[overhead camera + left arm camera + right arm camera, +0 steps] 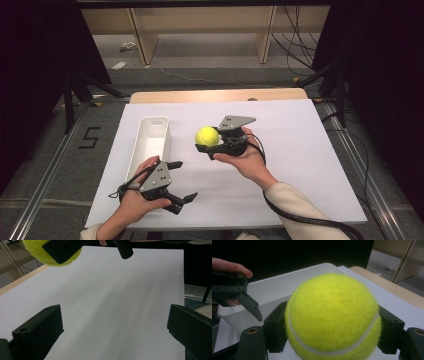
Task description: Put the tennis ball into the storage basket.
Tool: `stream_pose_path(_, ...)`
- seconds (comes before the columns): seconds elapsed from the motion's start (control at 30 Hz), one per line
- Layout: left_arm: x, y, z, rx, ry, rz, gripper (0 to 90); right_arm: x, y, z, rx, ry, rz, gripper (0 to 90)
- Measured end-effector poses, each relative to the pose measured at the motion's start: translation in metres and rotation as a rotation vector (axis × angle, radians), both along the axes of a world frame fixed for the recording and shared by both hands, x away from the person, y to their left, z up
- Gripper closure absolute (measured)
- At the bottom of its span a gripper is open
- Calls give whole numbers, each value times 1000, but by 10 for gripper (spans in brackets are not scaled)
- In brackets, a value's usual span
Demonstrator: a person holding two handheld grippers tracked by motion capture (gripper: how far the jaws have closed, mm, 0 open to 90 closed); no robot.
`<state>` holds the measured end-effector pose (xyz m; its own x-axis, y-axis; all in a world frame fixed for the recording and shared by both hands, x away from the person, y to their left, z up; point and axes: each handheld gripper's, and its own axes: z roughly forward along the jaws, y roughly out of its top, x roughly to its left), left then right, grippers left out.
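a yellow tennis ball (207,136) is gripped between the jaws of the right gripper (209,148), just beside a white bin (150,141), while the left gripper (179,181) is held wide apart and empty, nearer the person.

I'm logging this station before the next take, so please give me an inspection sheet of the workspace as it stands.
Surface: white board on a wooden table, bare apart from the job's things.
Job's things: tennis ball held off the board; white bin to its left, nothing seen inside.
Clutter: nothing seen.
Grippers: right gripper shut on the ball; left gripper open, beside the bin.
Cables: black cable trails from the right gripper.
Surroundings: wooden frame legs, floor wires, a floor-marked 5.
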<state>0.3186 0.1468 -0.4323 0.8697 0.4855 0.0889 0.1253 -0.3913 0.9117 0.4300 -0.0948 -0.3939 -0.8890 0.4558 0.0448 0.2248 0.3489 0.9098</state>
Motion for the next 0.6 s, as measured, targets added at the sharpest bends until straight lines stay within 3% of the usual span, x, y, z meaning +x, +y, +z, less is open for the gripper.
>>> stream_pose_path(0.6, -1, 0, 0, 0, 7, -3, 0, 1, 5, 1, 5, -4, 0, 268)
